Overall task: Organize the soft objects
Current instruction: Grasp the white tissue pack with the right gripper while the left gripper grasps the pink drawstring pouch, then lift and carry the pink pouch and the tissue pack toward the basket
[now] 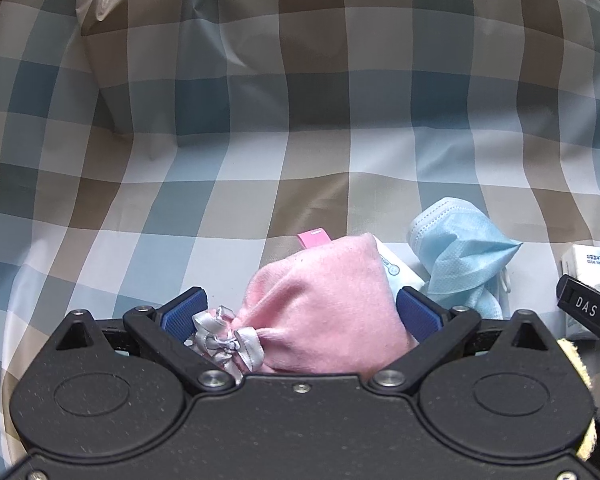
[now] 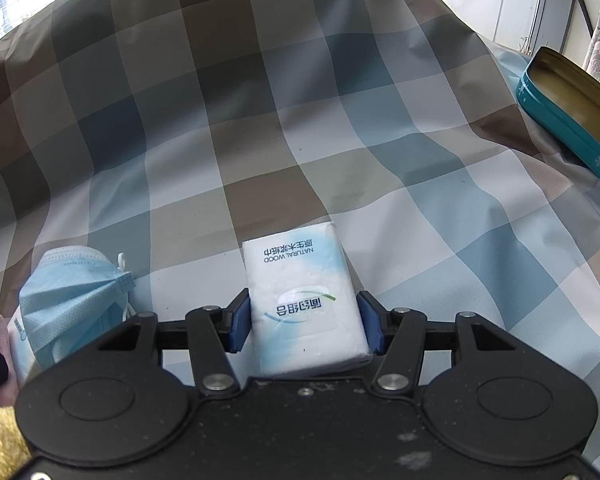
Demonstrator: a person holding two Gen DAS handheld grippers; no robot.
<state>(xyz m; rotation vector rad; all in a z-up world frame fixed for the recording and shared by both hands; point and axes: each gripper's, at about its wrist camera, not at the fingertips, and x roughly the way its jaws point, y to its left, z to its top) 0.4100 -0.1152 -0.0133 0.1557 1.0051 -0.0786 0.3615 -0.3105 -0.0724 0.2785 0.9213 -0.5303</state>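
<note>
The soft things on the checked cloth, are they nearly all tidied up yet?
Not yet. Nothing looks put away: the teal tin at the cloth's edge looks empty. In hand: the left gripper has the pink pouch between its pads, and the right gripper is shut on a tissue pack. Left: the blue face mask lies loose on the checked cloth.

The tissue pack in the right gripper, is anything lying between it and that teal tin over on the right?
Nothing visible does. The right gripper is shut on the tissue pack, and only bare checked cloth lies between it and the open teal tin at the far right. The blue face mask lies on the opposite side.
</note>
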